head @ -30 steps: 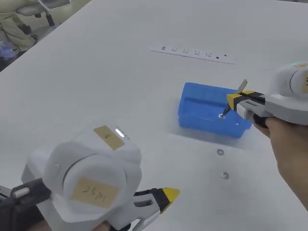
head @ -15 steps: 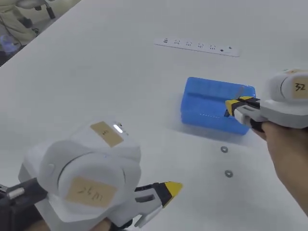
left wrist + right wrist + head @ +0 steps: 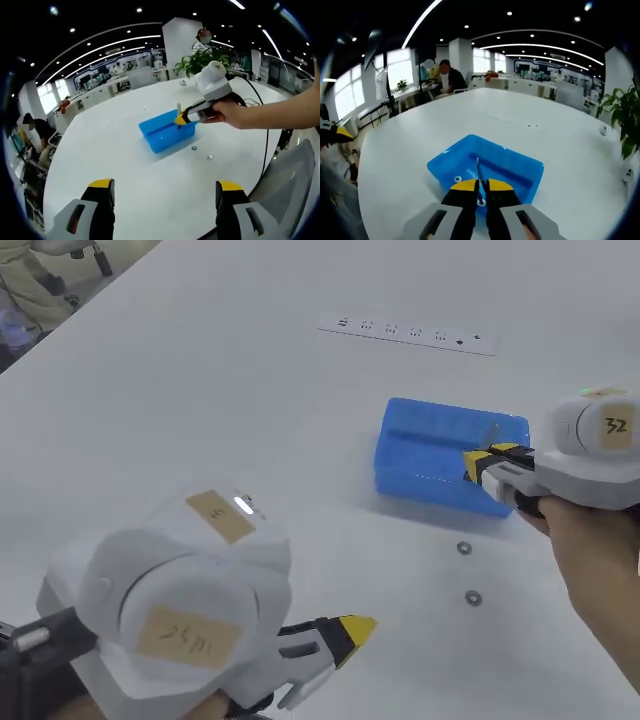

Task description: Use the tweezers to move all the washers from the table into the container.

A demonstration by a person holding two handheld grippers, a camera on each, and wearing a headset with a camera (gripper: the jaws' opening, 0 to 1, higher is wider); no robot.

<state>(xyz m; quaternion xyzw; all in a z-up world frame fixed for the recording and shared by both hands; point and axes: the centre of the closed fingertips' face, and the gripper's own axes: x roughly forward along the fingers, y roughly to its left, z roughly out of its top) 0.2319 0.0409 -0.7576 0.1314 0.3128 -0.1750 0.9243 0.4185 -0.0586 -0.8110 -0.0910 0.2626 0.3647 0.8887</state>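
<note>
Bare table [image 3: 200, 390] surrounds the blue container [image 3: 425, 440]; a power strip [image 3: 405, 335] lies well beyond it.

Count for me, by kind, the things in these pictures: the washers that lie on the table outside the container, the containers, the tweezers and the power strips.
Loose washers: 2
Blue container: 1
Tweezers: 1
Power strip: 1
Total: 5

A white power strip [image 3: 405, 335] lies flat toward the far side of the white table [image 3: 180, 400], a leafy potted plant [image 3: 197, 59] stands beyond the table's far edge, and a grey mesh chair [image 3: 292, 175] sits beside its near edge.
</note>
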